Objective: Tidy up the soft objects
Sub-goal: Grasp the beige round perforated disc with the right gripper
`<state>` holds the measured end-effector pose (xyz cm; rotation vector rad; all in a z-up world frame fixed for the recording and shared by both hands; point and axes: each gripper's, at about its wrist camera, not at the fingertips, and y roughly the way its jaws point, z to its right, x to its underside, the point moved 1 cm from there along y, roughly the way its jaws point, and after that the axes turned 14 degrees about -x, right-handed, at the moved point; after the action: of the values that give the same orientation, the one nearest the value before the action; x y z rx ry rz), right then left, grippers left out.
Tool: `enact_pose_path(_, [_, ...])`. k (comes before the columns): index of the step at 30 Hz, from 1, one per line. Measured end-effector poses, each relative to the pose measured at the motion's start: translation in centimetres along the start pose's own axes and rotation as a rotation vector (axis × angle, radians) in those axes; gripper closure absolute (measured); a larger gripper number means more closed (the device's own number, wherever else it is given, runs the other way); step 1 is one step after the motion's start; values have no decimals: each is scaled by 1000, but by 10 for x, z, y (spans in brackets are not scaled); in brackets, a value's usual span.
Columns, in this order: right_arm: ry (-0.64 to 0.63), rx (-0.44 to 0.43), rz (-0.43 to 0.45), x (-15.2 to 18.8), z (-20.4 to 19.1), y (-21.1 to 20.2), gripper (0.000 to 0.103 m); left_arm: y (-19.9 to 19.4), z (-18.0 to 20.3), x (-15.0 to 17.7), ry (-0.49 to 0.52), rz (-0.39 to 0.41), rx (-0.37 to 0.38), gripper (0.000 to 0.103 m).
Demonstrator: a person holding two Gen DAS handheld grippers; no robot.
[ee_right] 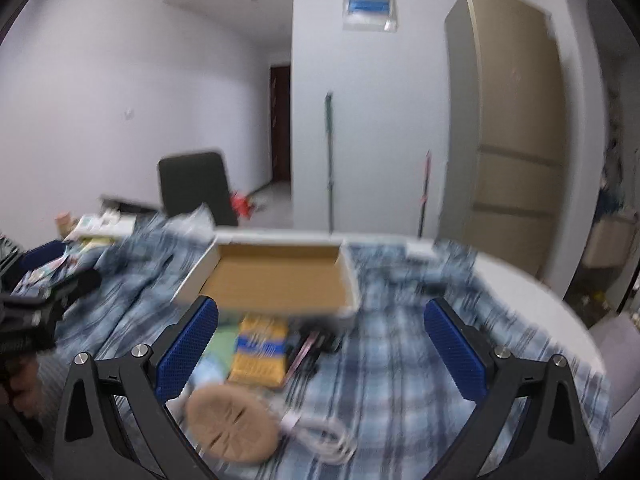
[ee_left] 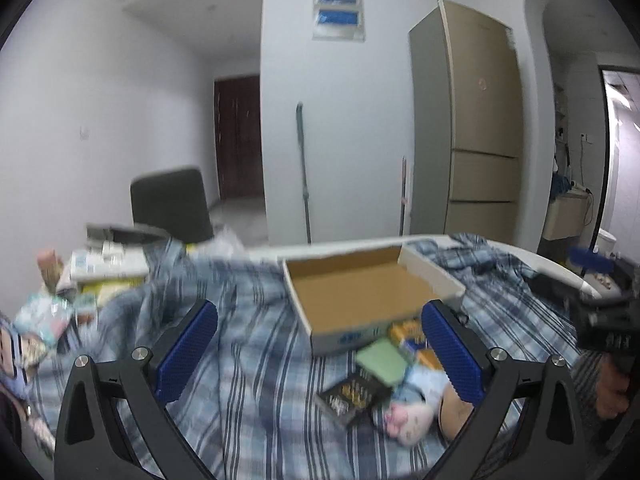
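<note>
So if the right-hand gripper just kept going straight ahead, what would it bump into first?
Probably the open cardboard box, which lies straight ahead between the open fingers of the right gripper. The yellow packet lies nearer but lower on the striped cloth, so it may pass under; blur leaves depth unclear.

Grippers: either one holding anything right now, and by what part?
Nothing held. Left gripper and right gripper both stand open above the striped cloth, with nothing between their pads.

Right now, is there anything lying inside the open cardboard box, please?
No, the cardboard box shows only its bare brown floor; the small items lie outside it on the striped cloth.
</note>
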<state>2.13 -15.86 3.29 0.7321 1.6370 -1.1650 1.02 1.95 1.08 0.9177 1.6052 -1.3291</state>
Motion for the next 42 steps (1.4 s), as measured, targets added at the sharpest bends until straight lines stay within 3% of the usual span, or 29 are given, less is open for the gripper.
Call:
enact_pose_path(6, [63, -63, -213, 36, -17, 9, 1, -15, -7, 23, 51, -40, 0, 0])
enact_pose_path(12, [115, -138, -450, 70, -33, 51, 8, -10, -13, 33, 58, -59, 19, 0])
enact_pose_path(22, [106, -142, -555, 91, -42, 74, 8, 10, -9, 44, 68, -133, 33, 0])
enact_pose_path(25, [114, -148, -576, 96, -44, 80, 9, 10, -8, 45, 70, -132, 36, 0])
enact_pose_path(28, [100, -135, -568, 96, -46, 81, 22, 10, -7, 45, 73, -138, 34, 0])
enact_pose_path(34, [140, -154, -536, 93, -39, 75, 27, 9, -4, 45, 87, -128, 37, 0])
enact_pose_path(42, [110, -172, -369, 56, -24, 37, 27, 11, 10, 42, 150, -159, 137, 0])
